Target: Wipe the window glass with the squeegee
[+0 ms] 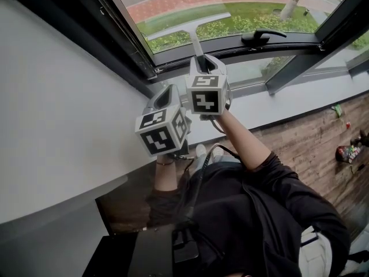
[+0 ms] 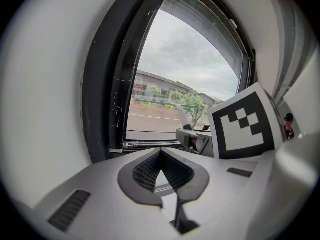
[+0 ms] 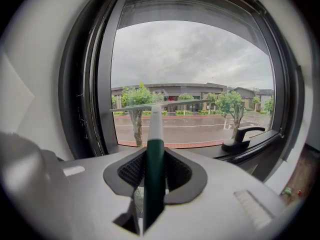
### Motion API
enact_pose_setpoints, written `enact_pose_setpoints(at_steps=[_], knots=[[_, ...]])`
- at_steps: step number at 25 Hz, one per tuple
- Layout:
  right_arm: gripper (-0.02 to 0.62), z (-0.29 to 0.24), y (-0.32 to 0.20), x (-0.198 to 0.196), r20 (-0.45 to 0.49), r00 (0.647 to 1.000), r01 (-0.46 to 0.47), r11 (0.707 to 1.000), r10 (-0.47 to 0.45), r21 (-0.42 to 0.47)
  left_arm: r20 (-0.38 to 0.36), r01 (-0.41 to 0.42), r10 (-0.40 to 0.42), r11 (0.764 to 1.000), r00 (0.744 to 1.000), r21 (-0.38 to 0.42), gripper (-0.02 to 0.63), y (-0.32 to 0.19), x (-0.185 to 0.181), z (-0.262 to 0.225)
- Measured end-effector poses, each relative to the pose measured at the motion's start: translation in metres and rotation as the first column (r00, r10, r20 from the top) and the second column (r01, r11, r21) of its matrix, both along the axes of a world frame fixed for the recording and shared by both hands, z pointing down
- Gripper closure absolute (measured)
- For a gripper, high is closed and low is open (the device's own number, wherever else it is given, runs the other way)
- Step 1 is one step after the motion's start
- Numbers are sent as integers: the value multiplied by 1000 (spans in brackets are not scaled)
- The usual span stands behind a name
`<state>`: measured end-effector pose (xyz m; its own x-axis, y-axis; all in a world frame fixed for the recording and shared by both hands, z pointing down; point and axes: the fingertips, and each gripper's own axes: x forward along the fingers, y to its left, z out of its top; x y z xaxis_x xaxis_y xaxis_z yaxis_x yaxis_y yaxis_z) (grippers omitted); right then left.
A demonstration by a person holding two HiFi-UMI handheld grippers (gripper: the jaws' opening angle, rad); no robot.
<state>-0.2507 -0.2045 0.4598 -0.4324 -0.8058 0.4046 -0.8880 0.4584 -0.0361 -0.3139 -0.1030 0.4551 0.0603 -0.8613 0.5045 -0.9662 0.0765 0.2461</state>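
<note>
Gripping the squeegee (image 3: 154, 134) by its green handle, the right gripper (image 3: 155, 159) is held low at the window glass (image 3: 195, 59); the left gripper (image 2: 160, 159) is closed, empty. Streaks could be left if the blade (image 3: 160, 104) is tilted.

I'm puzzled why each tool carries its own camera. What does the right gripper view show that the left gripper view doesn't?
Only the right gripper view: the right claw clamped on the squeegee by its green handle, the blade held up before the pane, and the window handle. Only the left gripper view: the left claw, closed and empty, and the right gripper's marker cube. Both: the window glass, its dark frame, and the street with trees.
</note>
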Motion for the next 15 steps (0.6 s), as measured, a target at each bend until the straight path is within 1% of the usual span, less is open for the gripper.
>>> enact_pose_setpoints(at_steps=[15], knots=[[509, 33, 5, 5, -23, 1000, 6, 997, -8, -81, 2, -6, 6, 1000, 1000, -27, 607, 1, 3, 8]])
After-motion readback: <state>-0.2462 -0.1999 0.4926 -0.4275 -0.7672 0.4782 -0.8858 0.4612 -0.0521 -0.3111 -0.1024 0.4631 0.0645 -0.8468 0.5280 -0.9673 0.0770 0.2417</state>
